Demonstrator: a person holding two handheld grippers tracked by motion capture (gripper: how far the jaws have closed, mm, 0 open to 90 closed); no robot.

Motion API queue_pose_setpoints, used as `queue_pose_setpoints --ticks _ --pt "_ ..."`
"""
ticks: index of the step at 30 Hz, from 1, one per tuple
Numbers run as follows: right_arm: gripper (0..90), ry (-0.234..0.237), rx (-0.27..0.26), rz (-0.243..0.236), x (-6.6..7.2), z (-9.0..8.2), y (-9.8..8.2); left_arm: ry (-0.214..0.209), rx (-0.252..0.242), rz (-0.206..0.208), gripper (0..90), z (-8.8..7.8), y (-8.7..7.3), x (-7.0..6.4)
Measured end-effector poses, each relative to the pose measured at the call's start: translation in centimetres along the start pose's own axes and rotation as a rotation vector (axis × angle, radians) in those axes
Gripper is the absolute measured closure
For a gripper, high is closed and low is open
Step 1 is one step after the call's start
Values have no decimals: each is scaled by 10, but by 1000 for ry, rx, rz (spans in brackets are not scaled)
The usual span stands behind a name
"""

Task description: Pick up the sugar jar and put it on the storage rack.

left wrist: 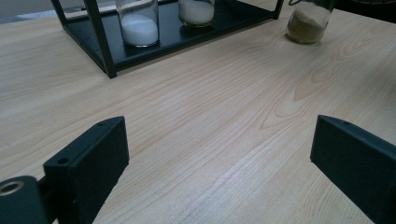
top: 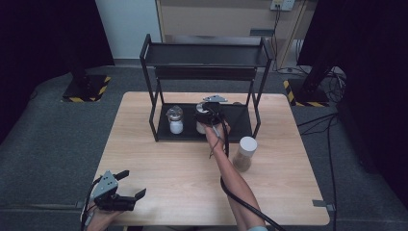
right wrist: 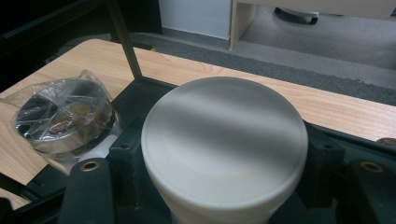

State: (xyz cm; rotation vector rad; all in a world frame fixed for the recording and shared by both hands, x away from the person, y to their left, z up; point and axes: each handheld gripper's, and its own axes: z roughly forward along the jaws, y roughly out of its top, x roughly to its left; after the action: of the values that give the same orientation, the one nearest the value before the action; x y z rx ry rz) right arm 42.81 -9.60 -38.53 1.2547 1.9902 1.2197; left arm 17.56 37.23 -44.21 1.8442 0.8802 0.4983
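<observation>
White powder sat in the jar (right wrist: 224, 154) that our right gripper (top: 208, 115) held. Its two black jaws were shut tight on the jar's sides, just under the white lid. We had the jar down low at the bottom shelf of the black rack (top: 246, 126), but we could not tell if it was touching the shelf yet.

Just beside it stood another jar (top: 176, 121) with white powder and a clear wrapped top. Our jar could have bumped it if we slid to that side, and it might have tipped over.

If we had let go too soon, our jar could have dropped and wobbled. If we pulled back fast, a jaw or the cable could have caught a rack post.

Our left gripper (top: 129, 185) rested at the near corner of the wooden table (top: 159, 163), jaws wide open and holding nothing. A third jar (top: 245, 154), with brown powder, stood on the table by our right arm. Our arm could have knocked it on the way back.
</observation>
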Motion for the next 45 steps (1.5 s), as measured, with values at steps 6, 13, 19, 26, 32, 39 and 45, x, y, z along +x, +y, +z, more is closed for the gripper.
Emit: queue_pose_setpoints --ticks 6,13,19,26,32,39,45 --pt "329 -1 -1 3 -1 2 -3 1 0 -1 33 0 0 0" --pt "328 -1 -5 4 -1 2 -4 -1 0 1 34 0 0 0" --pt "326 4 -5 8 -2 1 -6 0 2 5 34 1 1 -1" --pt "266 -6 -20 16 -1 -5 -7 -1 4 8 34 1 1 -1" --pt "163 13 -71 39 -3 -23 2 -2 5 9 34 1 1 -1" --pt "128 89 -92 11 -12 -47 20 -1 8 12 34 1 1 -2" --pt "124 149 -105 -33 -16 -68 34 1 8 6 35 1 1 -1"
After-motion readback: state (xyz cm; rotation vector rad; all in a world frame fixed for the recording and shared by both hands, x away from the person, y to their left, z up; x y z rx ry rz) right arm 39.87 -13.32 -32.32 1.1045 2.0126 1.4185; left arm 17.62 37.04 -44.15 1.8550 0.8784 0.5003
